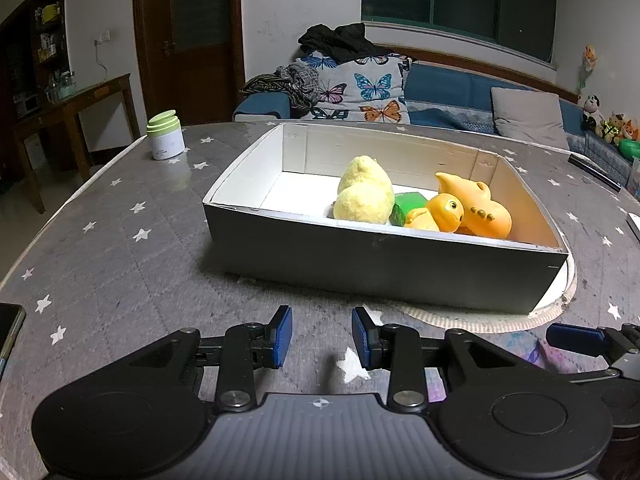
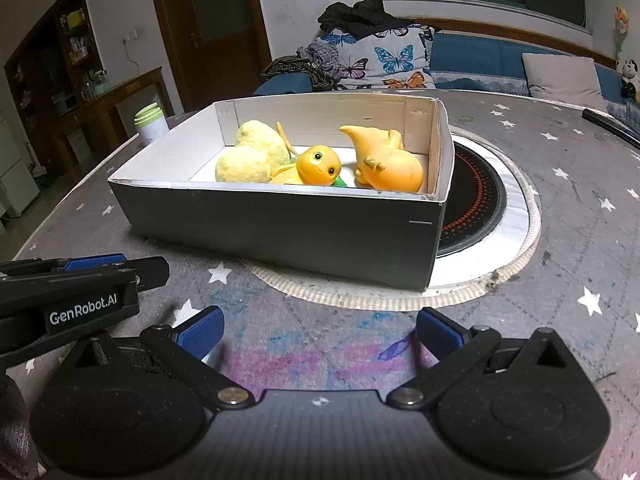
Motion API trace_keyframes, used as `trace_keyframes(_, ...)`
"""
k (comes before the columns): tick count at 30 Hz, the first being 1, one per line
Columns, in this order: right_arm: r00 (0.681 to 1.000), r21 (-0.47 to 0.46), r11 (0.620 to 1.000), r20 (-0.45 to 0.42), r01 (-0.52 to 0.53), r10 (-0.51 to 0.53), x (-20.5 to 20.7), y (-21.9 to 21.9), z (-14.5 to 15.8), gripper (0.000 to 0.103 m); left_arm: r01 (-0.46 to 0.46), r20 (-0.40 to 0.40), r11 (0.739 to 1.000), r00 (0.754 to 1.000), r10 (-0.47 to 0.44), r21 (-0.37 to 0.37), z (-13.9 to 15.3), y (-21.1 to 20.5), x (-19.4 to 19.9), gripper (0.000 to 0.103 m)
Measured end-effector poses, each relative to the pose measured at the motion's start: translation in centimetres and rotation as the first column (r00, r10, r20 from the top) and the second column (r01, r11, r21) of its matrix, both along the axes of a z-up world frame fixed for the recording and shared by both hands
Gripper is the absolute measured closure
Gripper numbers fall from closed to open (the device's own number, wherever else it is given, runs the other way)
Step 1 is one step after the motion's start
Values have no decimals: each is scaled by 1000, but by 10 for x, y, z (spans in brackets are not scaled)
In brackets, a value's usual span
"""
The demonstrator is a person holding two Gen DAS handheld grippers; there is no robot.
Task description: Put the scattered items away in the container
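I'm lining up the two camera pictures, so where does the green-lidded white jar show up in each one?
Left wrist view: green-lidded jar stands on the table at upper left, well left of the box.
Right wrist view: the jar peeks out at left of centre, behind the box's far left corner.
Shared landmark: the butterfly cushion on the sofa.

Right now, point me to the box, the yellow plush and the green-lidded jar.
box (image 2: pixel 280 224): right wrist view, on its dark front wall.
yellow plush (image 1: pixel 364 200): left wrist view, on the fuzzy lower lobe, inside the box.
green-lidded jar (image 1: pixel 165 138): left wrist view, on the white body below the lid.
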State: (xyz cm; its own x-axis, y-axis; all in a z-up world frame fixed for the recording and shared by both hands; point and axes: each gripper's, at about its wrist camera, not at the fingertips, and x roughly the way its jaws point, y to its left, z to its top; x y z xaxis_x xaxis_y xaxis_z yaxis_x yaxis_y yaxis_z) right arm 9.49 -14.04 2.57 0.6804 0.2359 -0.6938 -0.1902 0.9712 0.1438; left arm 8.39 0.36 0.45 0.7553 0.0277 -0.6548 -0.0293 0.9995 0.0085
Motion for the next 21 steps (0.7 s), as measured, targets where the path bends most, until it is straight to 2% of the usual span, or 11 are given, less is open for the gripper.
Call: trace_keyframes(21, 1000, 3, 1000, -19, 9, -9, 11, 1, -2, 0, 8, -2, 1000, 1000, -8, 8, 1, -3, 14, 67)
